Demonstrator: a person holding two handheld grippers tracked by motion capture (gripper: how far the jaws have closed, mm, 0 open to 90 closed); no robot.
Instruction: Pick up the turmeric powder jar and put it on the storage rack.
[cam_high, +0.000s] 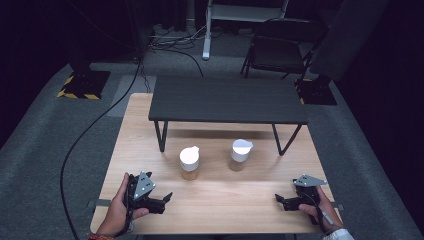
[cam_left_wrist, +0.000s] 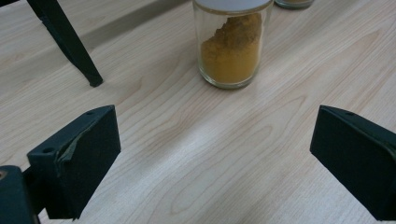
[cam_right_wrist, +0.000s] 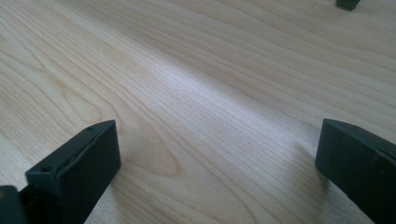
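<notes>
Pale wood grain ran across the counter (cam_high: 215, 200), and on it stood two glass jars with white lids. In the high view the left jar (cam_high: 190, 163) stood near the middle of the counter, and the right jar (cam_high: 240, 154) stood at about three o'clock from it, a little farther back, the two clearly apart. Behind both, toward twelve o'clock, a small dark shelf (cam_high: 227, 99) on thin black legs spanned the far half of the counter, and neither jar was under its top.

The left tongs (cam_high: 167, 197) lay low at the near left edge, at about seven o'clock from the left jar, held in the person's left hand (cam_high: 119, 205). Their jaws were released, set wide apart with nothing between them, and pointed toward two o'clock. In the left gripper view the left jar (cam_left_wrist: 232, 46) stood upright at twelve o'clock beyond the spread jaws, well clear of both, partly filled with a yellow-orange powder heaped higher on one side. One black leg (cam_left_wrist: 65, 42) of the shelf slanted down at about ten o'clock.

The right tongs (cam_high: 278, 199) rested at the near right edge, at about five o'clock from the right jar, held in the right hand (cam_high: 320, 206). Their jaws were released as well, gaping over bare wood in the right gripper view, gripping nothing.
</notes>
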